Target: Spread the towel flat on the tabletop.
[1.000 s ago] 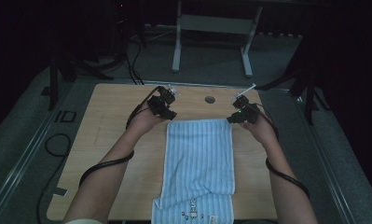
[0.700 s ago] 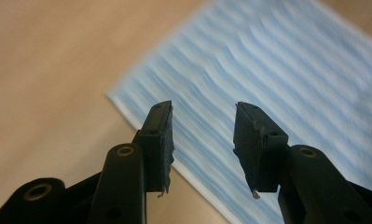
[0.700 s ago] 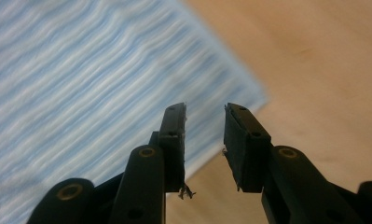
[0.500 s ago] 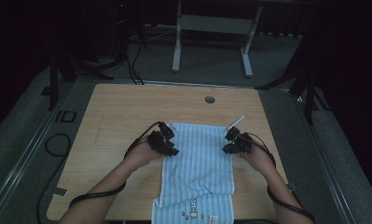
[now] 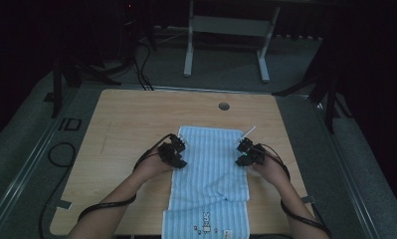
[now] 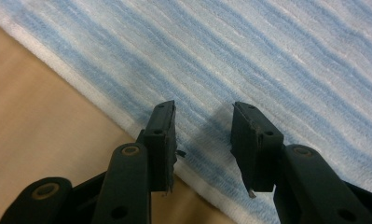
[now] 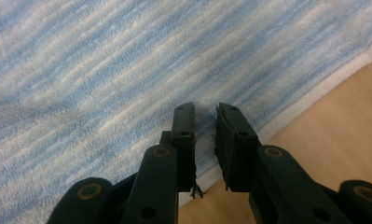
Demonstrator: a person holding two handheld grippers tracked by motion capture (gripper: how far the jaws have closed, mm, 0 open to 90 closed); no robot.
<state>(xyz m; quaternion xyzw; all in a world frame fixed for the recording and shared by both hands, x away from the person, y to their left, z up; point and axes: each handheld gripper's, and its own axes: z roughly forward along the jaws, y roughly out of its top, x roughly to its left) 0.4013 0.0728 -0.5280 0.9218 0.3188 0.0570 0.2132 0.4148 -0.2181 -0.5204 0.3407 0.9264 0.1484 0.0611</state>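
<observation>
We see the striped towel (image 5: 210, 174) lying flat on the surface (image 5: 126, 119), its near end (with a small rabbit print) at the front edge. The left hand-held gripper (image 5: 178, 153) sits over the towel's left edge, the right hand-held gripper (image 5: 242, 152) over its right edge. Both have jaws parted, nothing pinched; the right's have just been opening slightly.

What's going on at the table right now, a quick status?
Left gripper and right gripper down at opposite side edges of the striped towel, jaws apart, nothing pinched. Towel lies lengthwise, rumpled mid-way. Nothing in the way.

- Pale wooden surface (image 5: 131, 119) with a small round hole (image 5: 224, 106) near its far edge.
- White metal frame (image 5: 226, 30) on the grey floor (image 5: 32, 149) beyond.
</observation>
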